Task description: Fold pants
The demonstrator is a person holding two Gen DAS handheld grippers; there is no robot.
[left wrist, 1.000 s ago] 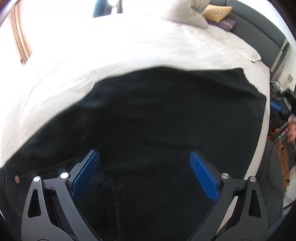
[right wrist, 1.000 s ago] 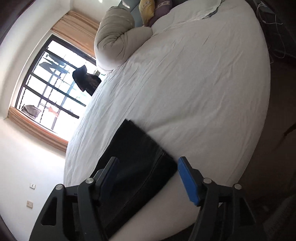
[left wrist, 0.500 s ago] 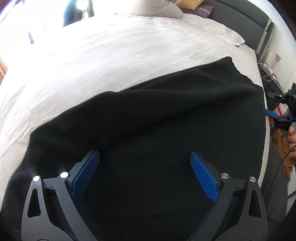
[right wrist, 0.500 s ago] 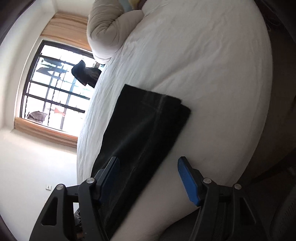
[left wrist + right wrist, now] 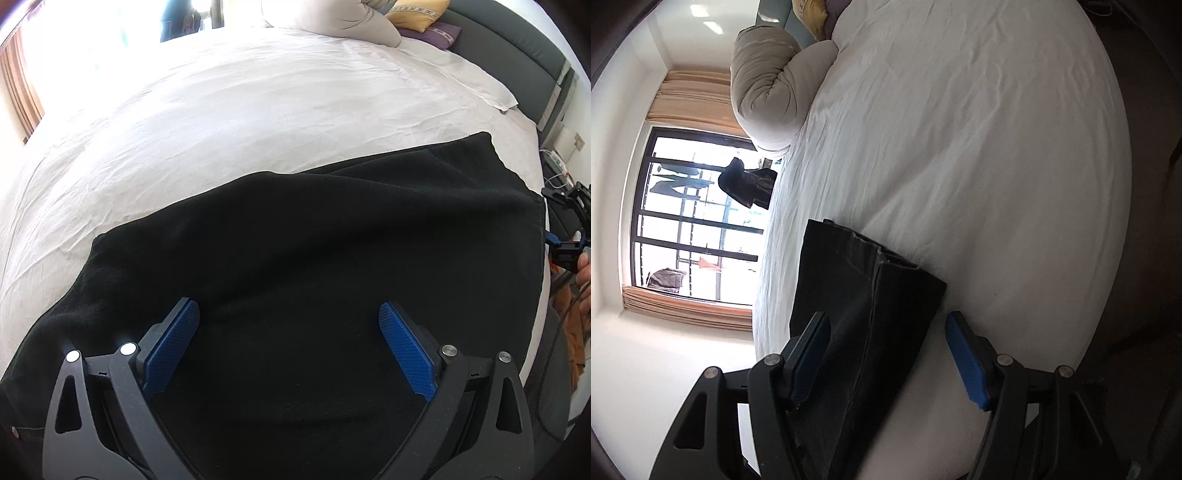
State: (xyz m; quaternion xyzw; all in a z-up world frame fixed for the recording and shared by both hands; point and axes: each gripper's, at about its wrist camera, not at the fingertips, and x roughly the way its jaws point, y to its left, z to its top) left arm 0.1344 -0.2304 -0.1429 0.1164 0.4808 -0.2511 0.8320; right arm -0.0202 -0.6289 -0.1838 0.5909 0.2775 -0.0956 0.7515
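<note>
The bed (image 5: 258, 110) carries the black pants (image 5: 314, 258), whose near part is cut off by the frame. A rolled duvet (image 5: 764, 85) lies far off. The left gripper (image 5: 290, 332) and right gripper (image 5: 886, 354) hold jaws wide, gripping nothing.

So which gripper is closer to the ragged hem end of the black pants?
Right. The right gripper hangs open just short of the hem end; the left gripper is open over the pants far along from it.
</note>
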